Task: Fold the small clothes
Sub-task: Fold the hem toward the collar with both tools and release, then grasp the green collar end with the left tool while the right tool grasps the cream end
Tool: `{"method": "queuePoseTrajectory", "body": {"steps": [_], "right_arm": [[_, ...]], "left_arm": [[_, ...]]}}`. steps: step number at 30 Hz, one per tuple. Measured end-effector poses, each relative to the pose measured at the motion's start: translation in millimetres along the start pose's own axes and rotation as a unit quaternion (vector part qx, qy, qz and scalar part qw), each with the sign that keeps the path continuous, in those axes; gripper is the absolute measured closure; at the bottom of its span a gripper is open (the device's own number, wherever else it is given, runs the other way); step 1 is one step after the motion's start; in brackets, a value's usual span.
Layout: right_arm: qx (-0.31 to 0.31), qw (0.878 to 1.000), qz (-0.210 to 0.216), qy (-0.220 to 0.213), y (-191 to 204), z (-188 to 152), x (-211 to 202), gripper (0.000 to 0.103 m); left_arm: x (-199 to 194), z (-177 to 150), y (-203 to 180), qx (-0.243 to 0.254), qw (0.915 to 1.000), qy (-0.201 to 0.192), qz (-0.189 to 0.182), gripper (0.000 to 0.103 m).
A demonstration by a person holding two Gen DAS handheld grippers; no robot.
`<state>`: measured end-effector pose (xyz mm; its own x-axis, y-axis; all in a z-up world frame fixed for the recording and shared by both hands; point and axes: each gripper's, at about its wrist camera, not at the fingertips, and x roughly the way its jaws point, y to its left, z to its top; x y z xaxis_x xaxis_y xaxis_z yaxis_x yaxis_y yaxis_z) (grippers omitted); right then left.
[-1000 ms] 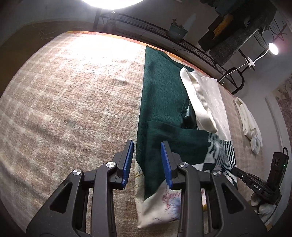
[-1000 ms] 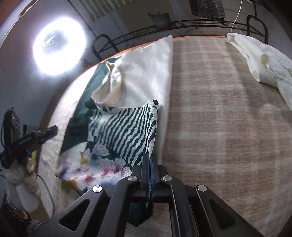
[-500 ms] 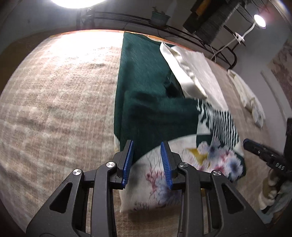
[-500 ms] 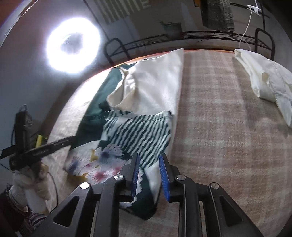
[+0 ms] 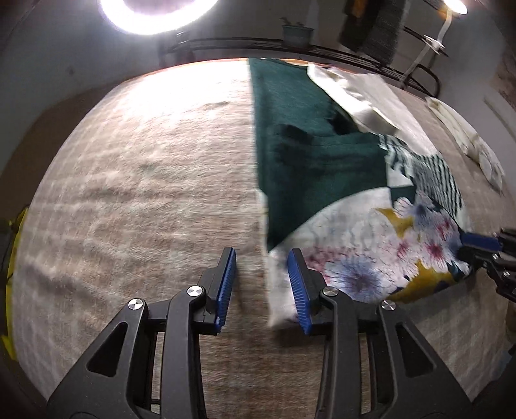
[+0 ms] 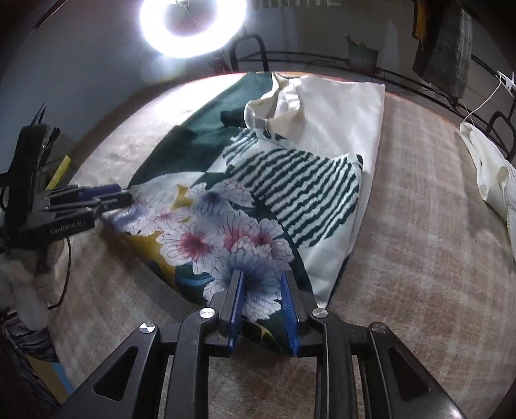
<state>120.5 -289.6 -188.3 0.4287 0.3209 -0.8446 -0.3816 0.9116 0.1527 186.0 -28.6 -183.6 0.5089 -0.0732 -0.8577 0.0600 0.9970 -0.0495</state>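
A small garment (image 5: 371, 258) with a flower print, dark stripes and a pale underside lies folded on the plaid blanket (image 5: 145, 177). My left gripper (image 5: 261, 287) hovers at its near left corner. Its jaws are opening, and only the pale corner edge lies beside the right pad (image 5: 298, 293). In the right wrist view the same garment (image 6: 209, 232) spreads ahead. My right gripper (image 6: 262, 306) stands with its jaws parted over the flowered hem, and fabric lies loosely between the pads. Each gripper shows in the other's view: the right gripper (image 5: 477, 245) and the left gripper (image 6: 106, 196).
A dark green cloth (image 5: 306, 129) and a cream cloth (image 6: 332, 109) lie under and behind the garment. Another white cloth (image 6: 493, 174) sits at the far right. A ring light (image 6: 193, 22) and a metal rail stand at the far edge.
My right gripper went from shut on the garment's edge to parted and slid over the flowered part. My left gripper shifted left, off the corner, and its jaws widened a little.
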Motion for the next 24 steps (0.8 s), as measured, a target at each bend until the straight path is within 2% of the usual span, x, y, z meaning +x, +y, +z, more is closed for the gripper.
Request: {"method": "queuePoseTrajectory", "body": {"steps": [3,9,12,14,16,17,19,24], "right_arm": [[0.022,1.000,0.011,-0.002,-9.0,-0.2,-8.9,0.079],[0.091,0.993,0.037,-0.064,-50.5,20.0,-39.5,0.075],[0.121,0.987,0.043,-0.093,-73.1,39.2,-48.7,0.073],[0.123,0.987,0.036,-0.102,-81.6,56.0,-49.0,0.068],[0.123,0.985,0.035,-0.115,-91.6,70.0,-50.5,0.049],[0.124,0.984,0.036,-0.123,-96.0,75.9,-51.5,0.046],[0.130,0.981,0.036,-0.138,-109.5,91.5,-49.1,0.044],[0.142,0.980,0.047,-0.133,-146.1,129.3,-25.6,0.044]], "left_arm": [[-5.5,8.8,7.4,-0.019,0.9997,-0.006,-0.011,0.067],[-16.8,52.2,6.6,-0.016,0.9982,-0.030,-0.050,0.067],[-13.3,81.1,11.7,-0.038,0.9955,-0.036,-0.079,0.067],[-4.6,103.7,16.8,-0.053,0.9935,-0.036,-0.094,0.067],[5.2,125.1,18.1,-0.059,0.9917,-0.035,-0.109,0.064],[11.3,135.7,17.8,-0.057,0.9914,-0.032,-0.114,0.058],[23.5,158.7,17.3,-0.054,0.9912,-0.032,-0.117,0.056],[61.9,205.4,24.1,-0.070,0.9898,-0.036,-0.119,0.056]]}}
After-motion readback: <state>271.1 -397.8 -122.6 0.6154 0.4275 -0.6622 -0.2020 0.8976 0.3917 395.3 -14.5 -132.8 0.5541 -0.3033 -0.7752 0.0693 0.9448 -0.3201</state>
